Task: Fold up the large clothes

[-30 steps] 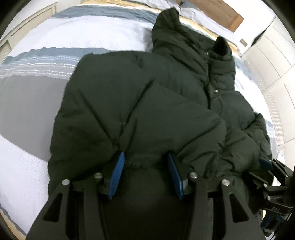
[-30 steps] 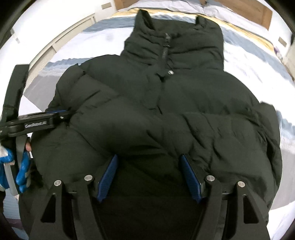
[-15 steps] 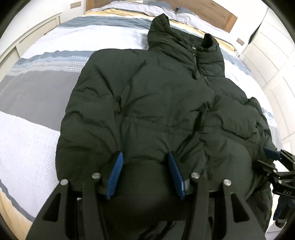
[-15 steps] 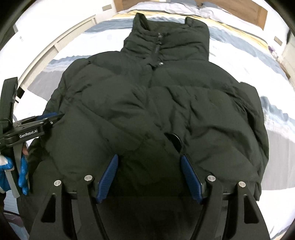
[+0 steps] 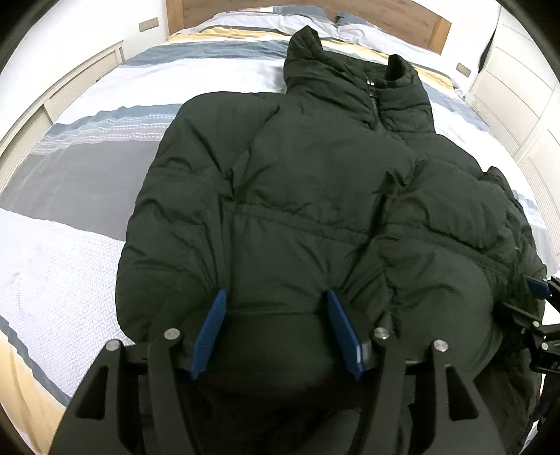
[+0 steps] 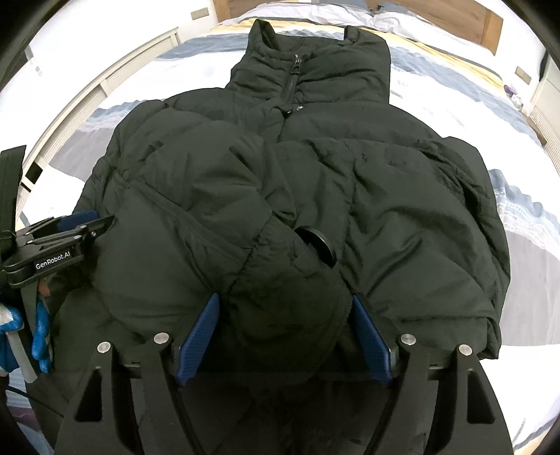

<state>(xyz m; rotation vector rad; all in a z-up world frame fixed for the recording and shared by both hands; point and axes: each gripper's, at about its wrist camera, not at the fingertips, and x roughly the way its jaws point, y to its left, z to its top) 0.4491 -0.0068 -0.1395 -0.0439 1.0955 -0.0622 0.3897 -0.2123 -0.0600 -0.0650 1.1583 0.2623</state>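
A: The room light is bright and even, and the white parts of the bed [image 5: 63, 266] are almost overexposed.

B: Yes, but the dark jacket [image 5: 297, 196] loses detail, mostly at the near edge of the bed, where it goes nearly black.

A: Both views bend strongly at the borders, with black corners.

B: The focus is sharp, without motion blur.

— What kind of room is this?
— A bedroom in a home. See the big bed [image 5: 91, 168] with its striped cover?
— Yes! What's at the far end of the bed?
— A wooden headboard [image 5: 395, 21] and pillows [image 5: 371, 31]. White cupboards [image 5: 518, 101] stand beside the bed.
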